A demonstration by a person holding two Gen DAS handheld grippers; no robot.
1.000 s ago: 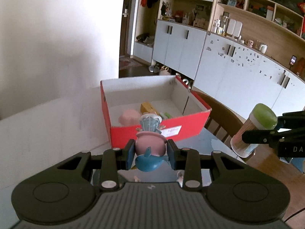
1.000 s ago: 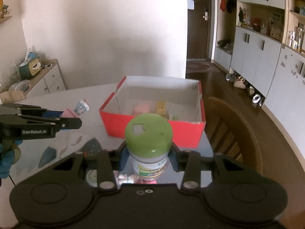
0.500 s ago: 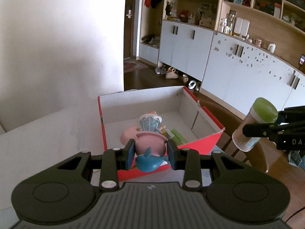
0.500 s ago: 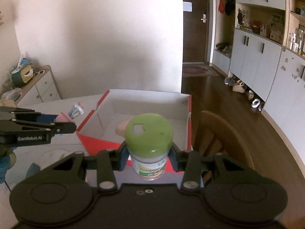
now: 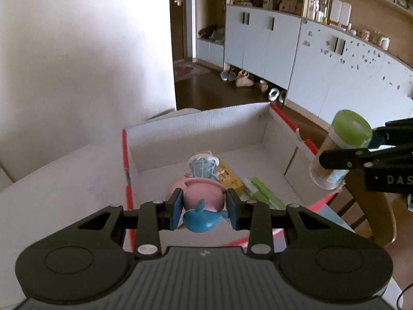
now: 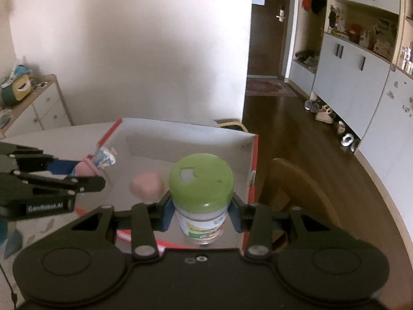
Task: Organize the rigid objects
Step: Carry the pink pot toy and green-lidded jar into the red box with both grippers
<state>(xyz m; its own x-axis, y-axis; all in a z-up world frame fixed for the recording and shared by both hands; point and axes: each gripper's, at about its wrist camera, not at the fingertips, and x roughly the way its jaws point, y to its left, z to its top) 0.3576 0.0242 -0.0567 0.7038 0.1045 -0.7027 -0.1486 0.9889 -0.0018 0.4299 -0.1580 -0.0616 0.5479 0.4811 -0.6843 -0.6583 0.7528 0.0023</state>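
A red cardboard box (image 5: 196, 126) with a white inside stands on the table; it also shows in the right wrist view (image 6: 180, 134). My left gripper (image 5: 204, 206) is shut on a pink and blue toy figure (image 5: 204, 196) and holds it above the box's near left part. My right gripper (image 6: 201, 210) is shut on a clear jar with a green lid (image 6: 201, 180), held above the box's right side; the jar also shows in the left wrist view (image 5: 343, 147). The toy figure shows at the left of the right wrist view (image 6: 100, 159).
Inside the box lie a pink toy (image 6: 147, 184), a yellow packet (image 5: 231, 178) and green sticks (image 5: 263, 193). A wooden chair (image 6: 296, 180) stands to the right of the table. White cabinets (image 5: 335, 67) line the far wall.
Both grippers moved forward from in front of the box to above its inside, each still holding its object.
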